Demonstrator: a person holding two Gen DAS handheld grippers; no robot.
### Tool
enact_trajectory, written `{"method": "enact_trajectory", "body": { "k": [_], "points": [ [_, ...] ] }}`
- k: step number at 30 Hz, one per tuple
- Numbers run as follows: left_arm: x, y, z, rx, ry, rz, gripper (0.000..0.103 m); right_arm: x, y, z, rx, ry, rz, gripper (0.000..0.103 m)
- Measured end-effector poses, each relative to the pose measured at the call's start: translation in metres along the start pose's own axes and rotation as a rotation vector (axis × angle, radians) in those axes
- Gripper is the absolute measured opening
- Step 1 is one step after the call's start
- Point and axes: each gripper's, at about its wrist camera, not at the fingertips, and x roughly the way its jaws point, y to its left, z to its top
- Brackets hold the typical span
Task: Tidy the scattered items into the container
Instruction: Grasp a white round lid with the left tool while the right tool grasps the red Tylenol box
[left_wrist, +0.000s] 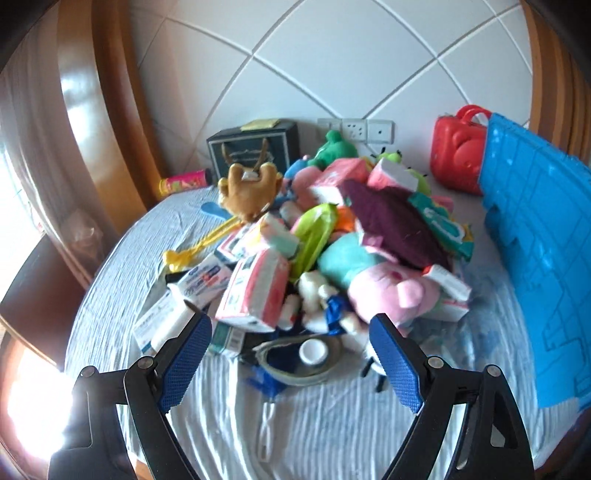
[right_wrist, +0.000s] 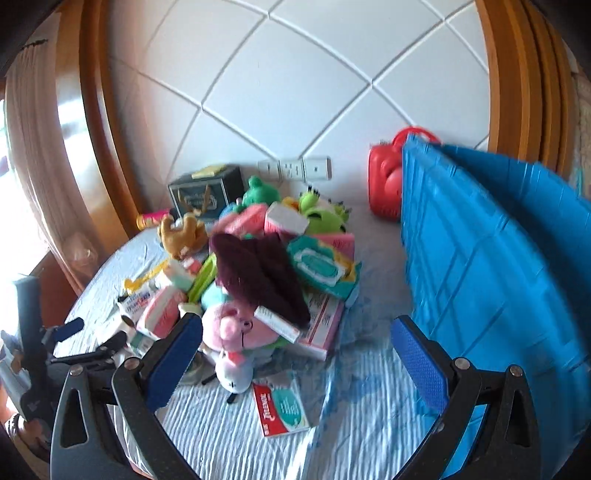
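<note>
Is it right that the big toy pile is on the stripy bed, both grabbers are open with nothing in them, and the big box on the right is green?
Nearly. The big box on the right is blue, not green, as the right wrist view shows. The rest holds: the toy pile lies on the stripy bed, and the left gripper and right gripper are both open with nothing in them.

Left gripper (left_wrist: 290, 358): jaws wide apart, nothing between pads, angled down toward near edge of pile (left_wrist: 314, 236), not touching it. Right gripper (right_wrist: 295, 360): jaws wide apart, empty, angled down at pile's near right corner, clear of it. Left gripper also visible in right wrist view, left of pile.
</note>
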Motion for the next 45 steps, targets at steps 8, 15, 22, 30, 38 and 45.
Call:
{"method": "enact_trajectory", "body": {
  "k": [8,15,22,30,38,45],
  "points": [
    [0.077,0.062,-0.089,-0.048,0.2,0.023,0.084,0.108,0.013,-0.094,0.026,0.337,-0.018,0.103],
    [0.101,0.051,-0.108,-0.046,0.244,-0.008,0.074,0.132,0.022,-0.119,0.001,0.4,-0.021,0.103],
    [0.11,0.016,-0.086,-0.012,0.24,-0.037,0.06,0.139,0.023,-0.12,-0.019,0.422,-0.028,0.103],
    [0.121,-0.023,-0.042,0.024,0.217,-0.079,0.055,0.143,0.025,-0.113,-0.05,0.421,-0.033,0.099],
    [0.145,-0.041,-0.026,0.028,0.269,-0.136,0.05,0.157,0.029,-0.114,-0.056,0.453,-0.014,0.087],
    [0.162,-0.047,-0.027,0.027,0.311,-0.141,0.034,0.17,0.037,-0.117,-0.079,0.48,-0.025,0.087]
  ]
}}
